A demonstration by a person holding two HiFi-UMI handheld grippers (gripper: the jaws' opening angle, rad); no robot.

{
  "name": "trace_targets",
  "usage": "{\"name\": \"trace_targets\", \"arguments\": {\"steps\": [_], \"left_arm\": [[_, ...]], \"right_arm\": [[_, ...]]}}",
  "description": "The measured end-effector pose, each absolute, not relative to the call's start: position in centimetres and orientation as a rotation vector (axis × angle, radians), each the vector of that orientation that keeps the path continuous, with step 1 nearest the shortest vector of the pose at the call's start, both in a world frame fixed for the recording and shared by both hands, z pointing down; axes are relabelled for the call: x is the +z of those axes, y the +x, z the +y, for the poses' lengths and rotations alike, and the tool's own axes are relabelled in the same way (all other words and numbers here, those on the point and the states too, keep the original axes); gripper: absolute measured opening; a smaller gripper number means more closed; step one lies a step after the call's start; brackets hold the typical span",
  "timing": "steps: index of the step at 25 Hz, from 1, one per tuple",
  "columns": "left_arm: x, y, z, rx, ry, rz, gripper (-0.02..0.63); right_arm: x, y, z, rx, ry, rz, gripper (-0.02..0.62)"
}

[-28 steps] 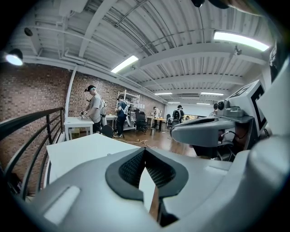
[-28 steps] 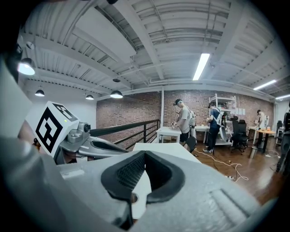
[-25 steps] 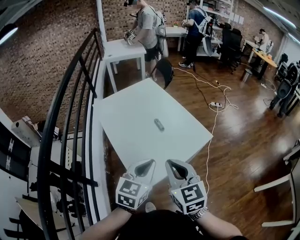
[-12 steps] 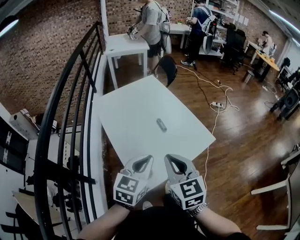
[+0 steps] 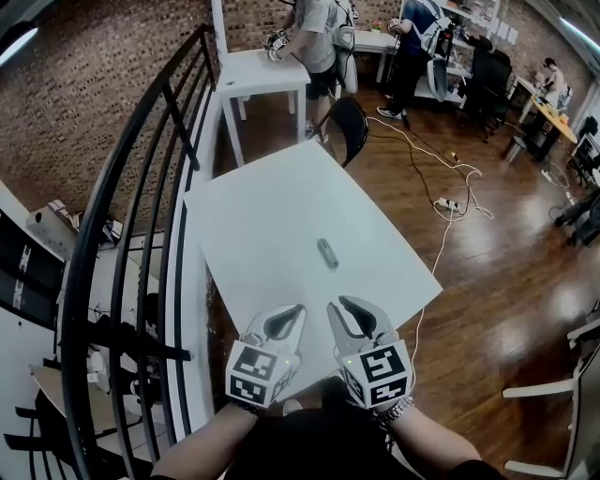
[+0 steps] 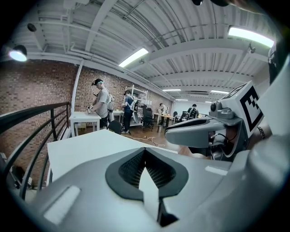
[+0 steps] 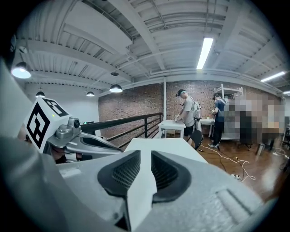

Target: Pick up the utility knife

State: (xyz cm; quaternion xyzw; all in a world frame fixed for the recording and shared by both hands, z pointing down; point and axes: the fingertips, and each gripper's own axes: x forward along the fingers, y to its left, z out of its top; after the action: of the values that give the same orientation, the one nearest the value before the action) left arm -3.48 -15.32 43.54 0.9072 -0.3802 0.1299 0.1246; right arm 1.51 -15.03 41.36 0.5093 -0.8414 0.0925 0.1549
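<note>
The utility knife (image 5: pixel 327 253), small and grey, lies near the middle of the white table (image 5: pixel 272 206). Both grippers hover side by side over the table's near edge, well short of the knife. My left gripper (image 5: pixel 291 315) has its jaws shut, the tips meeting in the left gripper view (image 6: pixel 145 152) with nothing in them. My right gripper (image 5: pixel 344 307) has just been opening. A narrow gap shows between its pads in the right gripper view (image 7: pixel 145 156), and nothing is between them. The knife is hidden in both gripper views.
A black metal railing (image 5: pixel 141 187) runs along the table's left side. Beyond the far end stand a black chair (image 5: pixel 349 117) and a second white table (image 5: pixel 258 70) with a person (image 5: pixel 319 28) at it. Cables (image 5: pixel 441 202) trail over the wooden floor on the right.
Both grippers have moved forward and now reach over the table's near edge. The table and the knife sit lower and closer in the head view.
</note>
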Motion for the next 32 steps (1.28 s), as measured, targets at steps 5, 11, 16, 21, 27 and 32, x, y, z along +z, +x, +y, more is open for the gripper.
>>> {"name": "trace_targets", "arguments": {"steps": [5, 11, 16, 21, 27, 32], "left_arm": [[45.3, -1.6, -18.4, 0.426, 2.588, -1.115, 0.017], [47.8, -0.3, -22.7, 0.489, 2.514, -1.121, 0.017], [50.4, 0.7, -26.0, 0.543, 2.448, -1.128, 0.017], [52.7, 1.3, -27.9, 0.583, 2.383, -1.145, 0.017], [54.9, 1.4, -30.0, 0.612, 2.321, -1.158, 0.017], [56.1, 1.2, -30.9, 0.625, 2.282, -1.177, 0.017]], "right_arm": [[43.4, 3.0, -19.1, 0.334, 1.407, -2.411, 0.091], [46.6, 4.1, -24.4, 0.419, 1.344, -2.387, 0.12], [49.4, 4.7, -28.3, 0.477, 1.286, -2.369, 0.129], [52.7, 4.8, -31.0, 0.524, 1.222, -2.342, 0.149], [56.7, 4.4, -34.2, 0.538, 1.165, -2.282, 0.16], [60.0, 4.2, -36.3, 0.545, 1.135, -2.222, 0.184]]}}
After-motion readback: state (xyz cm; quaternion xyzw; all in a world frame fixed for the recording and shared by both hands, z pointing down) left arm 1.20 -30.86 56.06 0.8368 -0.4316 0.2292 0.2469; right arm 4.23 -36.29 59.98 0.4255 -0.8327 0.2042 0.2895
